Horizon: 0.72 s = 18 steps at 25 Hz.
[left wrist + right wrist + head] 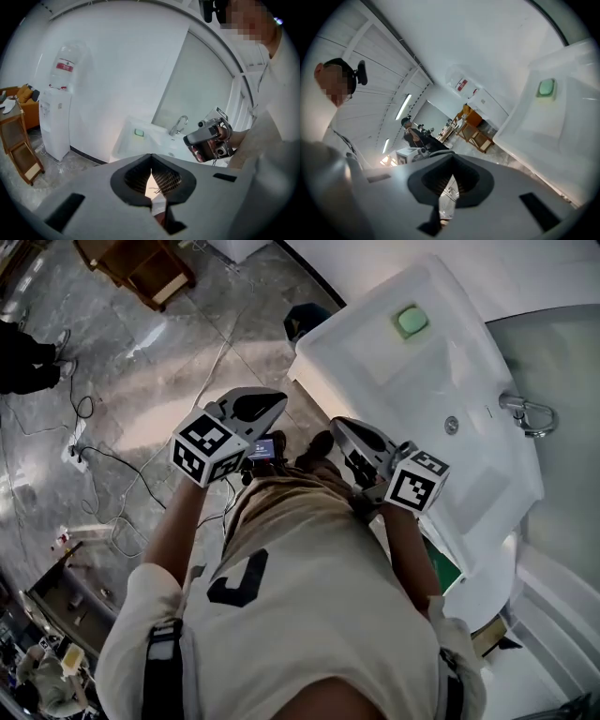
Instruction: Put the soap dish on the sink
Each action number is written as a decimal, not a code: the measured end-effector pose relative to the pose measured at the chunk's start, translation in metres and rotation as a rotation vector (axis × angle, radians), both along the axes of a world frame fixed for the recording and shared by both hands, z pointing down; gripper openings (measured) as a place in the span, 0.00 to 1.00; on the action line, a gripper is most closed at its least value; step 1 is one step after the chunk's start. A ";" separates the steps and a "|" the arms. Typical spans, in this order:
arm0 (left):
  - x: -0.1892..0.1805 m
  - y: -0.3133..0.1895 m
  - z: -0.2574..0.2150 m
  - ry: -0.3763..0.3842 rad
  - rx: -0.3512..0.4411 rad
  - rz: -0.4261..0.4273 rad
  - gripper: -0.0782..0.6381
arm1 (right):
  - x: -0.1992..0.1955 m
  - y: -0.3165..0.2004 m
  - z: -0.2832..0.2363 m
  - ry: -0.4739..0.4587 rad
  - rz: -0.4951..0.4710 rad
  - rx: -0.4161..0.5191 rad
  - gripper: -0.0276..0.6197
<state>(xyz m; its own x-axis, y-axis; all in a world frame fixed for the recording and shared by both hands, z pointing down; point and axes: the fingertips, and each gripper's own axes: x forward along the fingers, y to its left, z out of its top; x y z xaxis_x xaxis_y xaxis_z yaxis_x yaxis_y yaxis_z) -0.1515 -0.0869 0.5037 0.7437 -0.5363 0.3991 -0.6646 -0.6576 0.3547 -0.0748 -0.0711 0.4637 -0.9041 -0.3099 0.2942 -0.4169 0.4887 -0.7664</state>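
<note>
Both my left gripper (151,176) and my right gripper (449,183) have their jaws pressed together on nothing. I hold them close to my torso, clear of the sink (441,367), as no grasp is in hand. The green soap dish (411,322) sits on the sink's far corner ledge, so I judge no placement is left to make.

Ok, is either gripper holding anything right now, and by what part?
Nothing is held. The left gripper and right gripper are both shut and empty; the soap dish lies on the sink, apart from both.
</note>
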 end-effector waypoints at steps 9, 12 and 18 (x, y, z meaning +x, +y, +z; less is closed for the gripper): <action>0.027 0.011 0.014 0.045 -0.036 0.140 0.14 | 0.030 0.029 0.012 0.048 0.162 -0.052 0.06; 0.038 0.016 0.006 0.037 -0.022 0.167 0.14 | 0.037 0.033 0.007 0.033 0.185 -0.030 0.06; 0.071 0.031 -0.015 -0.006 0.021 0.214 0.14 | 0.059 0.045 -0.009 -0.007 0.186 0.018 0.06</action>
